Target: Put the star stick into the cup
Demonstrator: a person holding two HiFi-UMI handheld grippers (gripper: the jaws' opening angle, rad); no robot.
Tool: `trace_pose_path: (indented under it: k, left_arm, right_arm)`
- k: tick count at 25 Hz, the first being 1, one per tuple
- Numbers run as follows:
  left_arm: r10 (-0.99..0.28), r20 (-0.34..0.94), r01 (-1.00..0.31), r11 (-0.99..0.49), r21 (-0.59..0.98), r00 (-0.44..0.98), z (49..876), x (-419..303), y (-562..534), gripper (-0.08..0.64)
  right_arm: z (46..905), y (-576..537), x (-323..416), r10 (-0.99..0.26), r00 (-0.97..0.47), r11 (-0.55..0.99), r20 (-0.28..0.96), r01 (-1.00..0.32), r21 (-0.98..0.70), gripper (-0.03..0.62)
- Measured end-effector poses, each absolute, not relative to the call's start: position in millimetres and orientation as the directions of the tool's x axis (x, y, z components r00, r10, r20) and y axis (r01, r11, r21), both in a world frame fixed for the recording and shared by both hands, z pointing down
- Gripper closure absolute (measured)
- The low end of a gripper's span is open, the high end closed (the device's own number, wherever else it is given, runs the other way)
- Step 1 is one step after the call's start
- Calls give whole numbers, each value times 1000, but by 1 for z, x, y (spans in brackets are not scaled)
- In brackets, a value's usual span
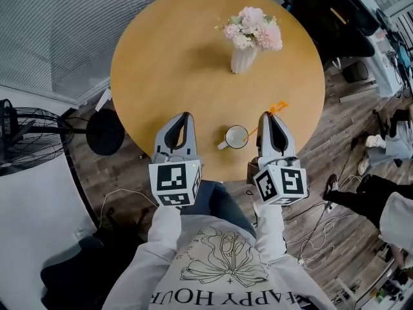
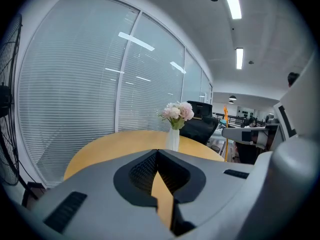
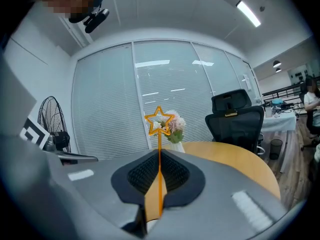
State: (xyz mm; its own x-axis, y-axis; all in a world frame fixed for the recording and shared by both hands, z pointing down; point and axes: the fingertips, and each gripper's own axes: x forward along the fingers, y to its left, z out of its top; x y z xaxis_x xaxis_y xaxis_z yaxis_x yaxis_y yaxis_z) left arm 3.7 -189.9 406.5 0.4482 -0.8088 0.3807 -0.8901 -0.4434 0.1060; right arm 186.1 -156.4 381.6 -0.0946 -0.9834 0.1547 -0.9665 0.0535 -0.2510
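Nearest you, in the head view, both grippers reach over the near edge of the round desk (image 1: pixel 174 57). The white cup (image 1: pixel 236 136) stands on the desk between them, with its handle turned towards the left gripper (image 1: pixel 185 116).

From above, the right gripper (image 1: pixel 266 115) shows only a thin orange line. It crosses the tips, with one end close by the cup and the star out past the other side. The right gripper view tells you more. There the ribbed black fingers (image 3: pixel 140 175) are pressed onto the star stick (image 3: pixel 159 134). The stick stands up along the seam, and its open five-point outline rises above the tips. The stick is not in the cup.

The left gripper view shows its fingers (image 2: pixel 141 170) meeting at the tips with nothing held. Only a sliver of desk shows through the gap behind them.

The desk is smooth, matt, honey-coloured wood. Towards its far side stands a ribbed white vase (image 1: pixel 243 59) of pale pink flowers (image 1: pixel 253 28). In the right gripper view these sit straight behind the star.

Beyond the desk, a black office chair (image 3: pixel 235 116) stands at the right and a wire-caged fan (image 1: pixel 18 137) at the left. Grey slatted blinds (image 2: pixel 75 84) cover the glass wall. Cables (image 1: pixel 310 231) trail over the wood-plank floor (image 1: pixel 335 147).
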Motion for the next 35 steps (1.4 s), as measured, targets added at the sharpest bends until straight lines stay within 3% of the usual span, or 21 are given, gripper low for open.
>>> trace_pose_path:
  k: [35]
  left_arm:
    - [-738, 518, -896, -417, 154, 432, 489, 6, -186, 554]
  right_arm:
    - [485, -170, 172, -926, -166, 83, 339, -966, -245, 574]
